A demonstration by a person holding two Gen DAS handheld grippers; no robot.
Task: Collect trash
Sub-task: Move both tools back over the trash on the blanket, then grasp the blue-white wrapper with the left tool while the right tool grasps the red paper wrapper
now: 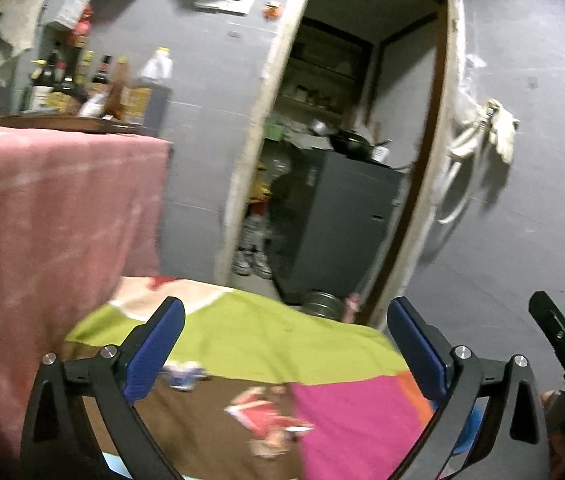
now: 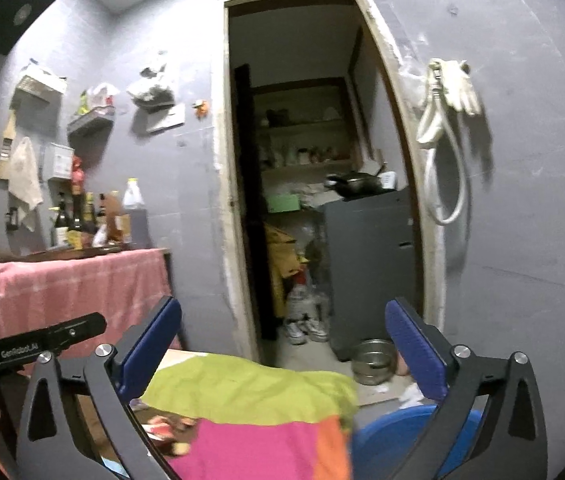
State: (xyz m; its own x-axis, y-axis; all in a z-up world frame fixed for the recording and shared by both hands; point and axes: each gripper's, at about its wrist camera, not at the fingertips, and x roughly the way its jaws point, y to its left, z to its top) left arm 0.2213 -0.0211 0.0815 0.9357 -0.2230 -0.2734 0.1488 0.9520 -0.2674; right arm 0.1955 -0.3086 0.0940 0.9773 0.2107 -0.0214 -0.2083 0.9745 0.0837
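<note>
My left gripper (image 1: 284, 344) is open and empty, raised above a table with a multicoloured cloth (image 1: 242, 340). A red wrapper (image 1: 268, 410) and a small blue-and-white wrapper (image 1: 184, 376) lie on the cloth below it. My right gripper (image 2: 282, 344) is open and empty over the same cloth (image 2: 250, 388). Red-and-orange scraps (image 2: 166, 430) lie on the cloth near its left finger. A blue round container (image 2: 394, 436) sits low, right of the cloth.
A pink-draped counter (image 1: 50, 208) with bottles (image 1: 82, 80) stands at left. A doorway ahead shows a grey cabinet (image 1: 342, 220), shoes (image 1: 252, 264) and a metal bowl (image 2: 372, 360) on the floor. Gloves and a hose (image 2: 446, 120) hang on the grey wall.
</note>
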